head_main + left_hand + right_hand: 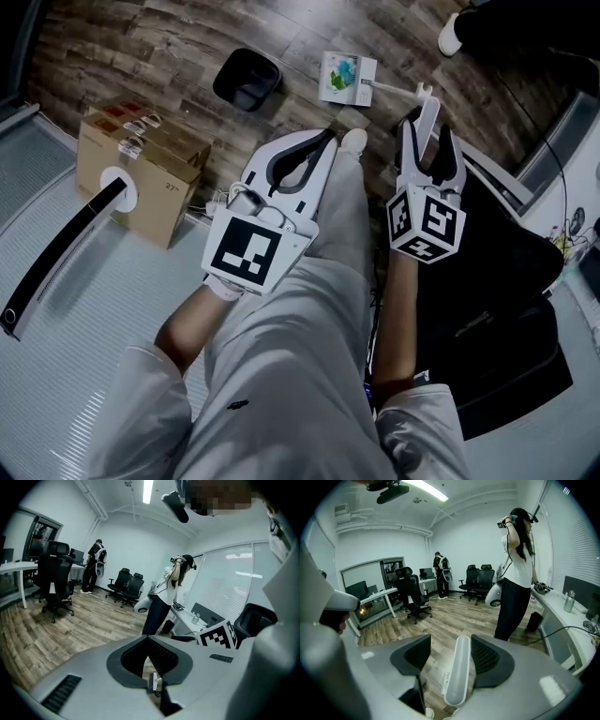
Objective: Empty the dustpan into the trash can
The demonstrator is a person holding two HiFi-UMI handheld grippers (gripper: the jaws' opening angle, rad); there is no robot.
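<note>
The white dustpan (345, 77) lies on the wooden floor with coloured scraps in it. Its white handle (429, 111) rises between the jaws of my right gripper (428, 127). In the right gripper view the handle (458, 672) rests near the right-hand pad, with a gap on the other side; the right gripper (452, 644) is open. The black trash can (247, 79) stands on the floor left of the dustpan. My left gripper (328, 141) hangs above my leg, between can and dustpan, shut with nothing held (149, 641).
A cardboard box (141, 164) with a black tube (66, 248) sits at the left. A black office chair (506, 272) stands close on the right. Another person (515, 573) stands ahead by a desk, with office chairs (411, 595) behind.
</note>
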